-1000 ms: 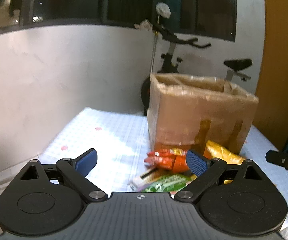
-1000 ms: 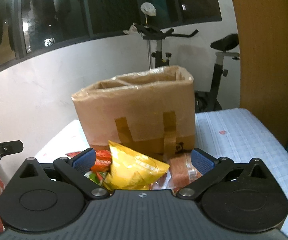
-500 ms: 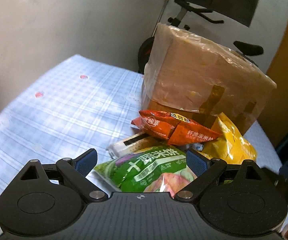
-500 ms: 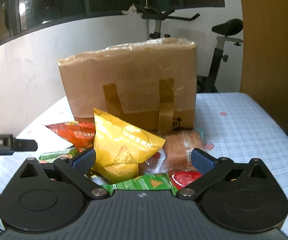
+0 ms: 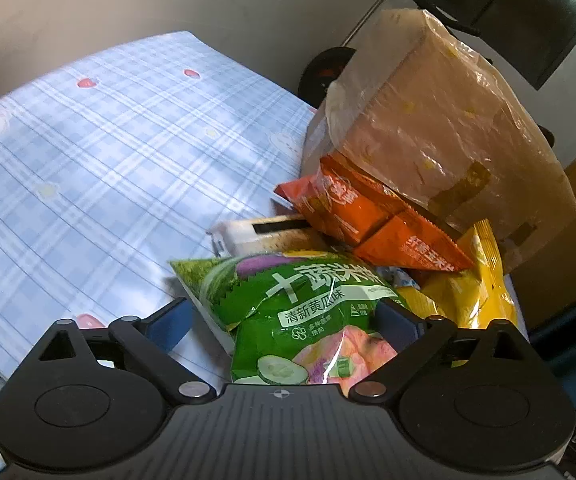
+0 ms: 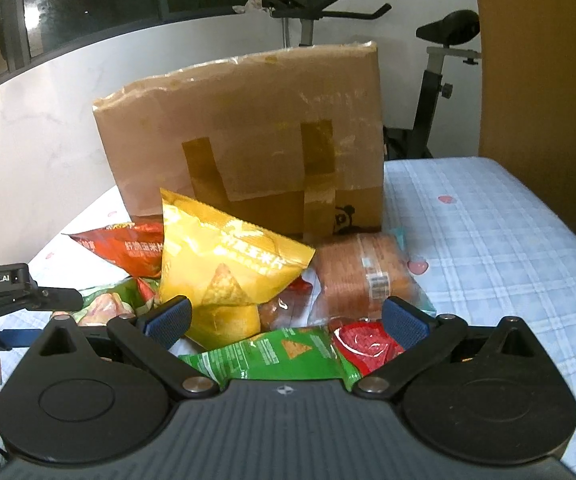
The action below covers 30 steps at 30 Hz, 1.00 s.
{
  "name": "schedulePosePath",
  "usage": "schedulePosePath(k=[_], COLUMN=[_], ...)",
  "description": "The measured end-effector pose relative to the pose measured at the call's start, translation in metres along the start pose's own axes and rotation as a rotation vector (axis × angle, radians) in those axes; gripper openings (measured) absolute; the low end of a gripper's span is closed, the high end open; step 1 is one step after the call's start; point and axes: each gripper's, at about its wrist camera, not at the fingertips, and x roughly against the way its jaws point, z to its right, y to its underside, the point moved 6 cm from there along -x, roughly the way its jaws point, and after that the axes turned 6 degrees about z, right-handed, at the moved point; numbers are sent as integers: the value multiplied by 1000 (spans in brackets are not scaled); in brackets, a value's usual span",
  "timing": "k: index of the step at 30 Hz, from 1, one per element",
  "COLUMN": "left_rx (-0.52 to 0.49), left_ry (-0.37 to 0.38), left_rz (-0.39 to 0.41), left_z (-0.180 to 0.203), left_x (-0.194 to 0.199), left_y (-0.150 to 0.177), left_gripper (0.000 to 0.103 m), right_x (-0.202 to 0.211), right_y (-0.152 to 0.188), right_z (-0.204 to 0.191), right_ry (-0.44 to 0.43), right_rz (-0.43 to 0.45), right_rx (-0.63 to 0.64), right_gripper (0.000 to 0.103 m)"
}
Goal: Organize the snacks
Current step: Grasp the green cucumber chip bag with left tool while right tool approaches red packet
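Observation:
A pile of snack packs lies in front of a taped cardboard box (image 5: 428,120) (image 6: 247,128). My left gripper (image 5: 283,320) is open, its jaws on either side of a green cucumber-flavour bag (image 5: 300,312). Behind that bag lie an orange bag (image 5: 368,216), a white bar pack (image 5: 255,236) and a yellow bag (image 5: 476,292). My right gripper (image 6: 285,320) is open just above a green chip bag (image 6: 271,356) and a red pack (image 6: 364,344). Ahead of it stand the yellow chip bag (image 6: 223,264), the orange bag (image 6: 127,252) and a wrapped stack of brown biscuits (image 6: 364,276).
Everything rests on a blue checked cloth (image 5: 87,160) (image 6: 508,264) with bare cloth left of the pile and right of the box. An exercise bike (image 6: 440,92) stands behind the box by a white wall. The left gripper (image 6: 15,292) shows at the right wrist view's left edge.
Both grippers have dropped lower and moved in towards the pile. The left one tipped downward and now straddles the green cucumber bag; the right one came over the green chip bag.

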Motion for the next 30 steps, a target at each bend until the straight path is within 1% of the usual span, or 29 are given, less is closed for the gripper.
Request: schedulePosePath(k=[3, 4, 11, 15, 16, 17, 19, 20, 23, 27, 30], left_rx=[25, 36, 123, 182, 189, 191, 197, 190, 158, 139, 111], left_ry=[34, 41, 113, 138, 144, 150, 190, 189, 194, 194, 202], left_rz=[-23, -32, -52, -74, -72, -74, -64, -61, -43, -16, 31], left_z=[0, -1, -7, -12, -12, -13, -11, -10, -7, -6, -4], left_x=[-9, -12, -27, -34, -34, -34, -32, -31, -27, -19, -9], left_y=[5, 7, 16, 19, 19, 19, 17, 16, 13, 8, 0], left_gripper=[101, 103, 103, 103, 102, 97, 85, 83, 79, 77, 76], right_x=[-3, -4, -9, -12, -13, -14, -14, -14, -12, -7, -2], right_y=[3, 3, 8, 10, 11, 11, 10, 10, 9, 4, -2], right_z=[3, 4, 14, 16, 16, 16, 17, 17, 20, 32, 48], right_ry=[0, 1, 8, -3, -3, -3, -4, -4, 0, 19, 50], right_rz=[-8, -11, -32, -47, -48, -50, -50, -49, -47, -29, -7], right_rx=[-8, -13, -46, -60, -62, -65, -72, -75, -81, -93, -102], right_gripper=[103, 103, 103, 103, 102, 102, 102, 101, 101, 99, 95])
